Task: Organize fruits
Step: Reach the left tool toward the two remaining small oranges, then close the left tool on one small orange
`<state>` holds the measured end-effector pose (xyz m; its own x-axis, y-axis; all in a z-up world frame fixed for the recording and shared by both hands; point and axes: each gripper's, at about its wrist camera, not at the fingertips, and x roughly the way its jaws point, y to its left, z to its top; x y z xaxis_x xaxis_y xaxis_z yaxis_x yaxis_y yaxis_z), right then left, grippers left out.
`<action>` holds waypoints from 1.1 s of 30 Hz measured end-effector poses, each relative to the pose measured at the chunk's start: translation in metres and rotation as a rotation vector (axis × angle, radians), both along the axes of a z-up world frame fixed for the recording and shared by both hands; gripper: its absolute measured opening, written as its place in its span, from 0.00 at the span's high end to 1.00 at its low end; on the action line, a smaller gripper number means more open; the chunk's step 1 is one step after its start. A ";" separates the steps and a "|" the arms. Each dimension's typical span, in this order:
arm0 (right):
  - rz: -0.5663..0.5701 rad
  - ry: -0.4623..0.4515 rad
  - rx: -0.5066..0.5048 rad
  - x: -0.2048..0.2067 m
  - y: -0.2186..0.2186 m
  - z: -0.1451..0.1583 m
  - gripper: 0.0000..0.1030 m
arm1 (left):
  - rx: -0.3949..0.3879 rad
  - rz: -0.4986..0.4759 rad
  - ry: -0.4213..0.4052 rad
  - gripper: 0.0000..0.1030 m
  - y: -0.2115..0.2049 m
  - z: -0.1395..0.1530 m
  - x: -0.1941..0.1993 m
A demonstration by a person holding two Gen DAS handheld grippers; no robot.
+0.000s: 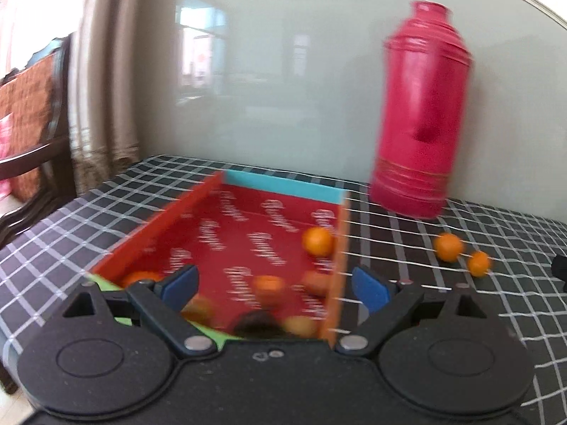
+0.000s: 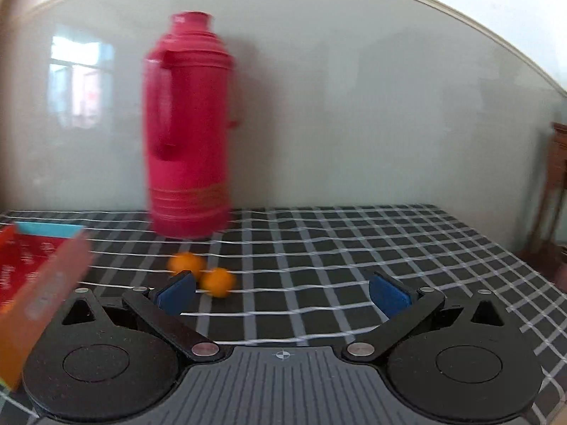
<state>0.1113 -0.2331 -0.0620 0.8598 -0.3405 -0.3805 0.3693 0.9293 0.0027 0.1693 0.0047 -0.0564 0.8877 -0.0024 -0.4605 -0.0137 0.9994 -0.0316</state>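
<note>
A shallow red box [image 1: 248, 233] with orange side walls and a blue far wall lies on the checked tablecloth. Several small orange fruits lie inside it, one [image 1: 318, 242] by the right wall. Two more fruits [image 1: 449, 246] [image 1: 479, 263] lie on the cloth right of the box; they also show in the right wrist view [image 2: 186, 264] [image 2: 219, 282]. My left gripper [image 1: 274, 285] is open and empty over the box's near end. My right gripper [image 2: 283, 294] is open and empty, just short of the two loose fruits. The box's corner [image 2: 39, 283] shows at the left there.
A tall pink thermos [image 1: 421, 113] stands behind the loose fruits against the grey wall, also in the right wrist view [image 2: 187, 131]. A wooden chair [image 1: 32, 113] stands off the table's left side. Wooden furniture [image 2: 553, 191] stands beyond the table's right edge.
</note>
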 end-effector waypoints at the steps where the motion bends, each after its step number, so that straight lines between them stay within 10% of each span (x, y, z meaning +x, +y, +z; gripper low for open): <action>1: -0.020 0.006 -0.002 -0.002 -0.007 -0.001 0.00 | 0.004 -0.023 -0.002 0.16 -0.009 -0.001 0.001; 16: -0.218 0.012 -0.006 -0.045 -0.079 -0.012 0.00 | 0.064 -0.285 0.002 0.18 -0.140 -0.017 0.023; 33: -0.207 0.006 0.049 -0.054 -0.094 -0.011 0.00 | 0.041 -0.303 0.094 0.42 -0.202 -0.044 0.081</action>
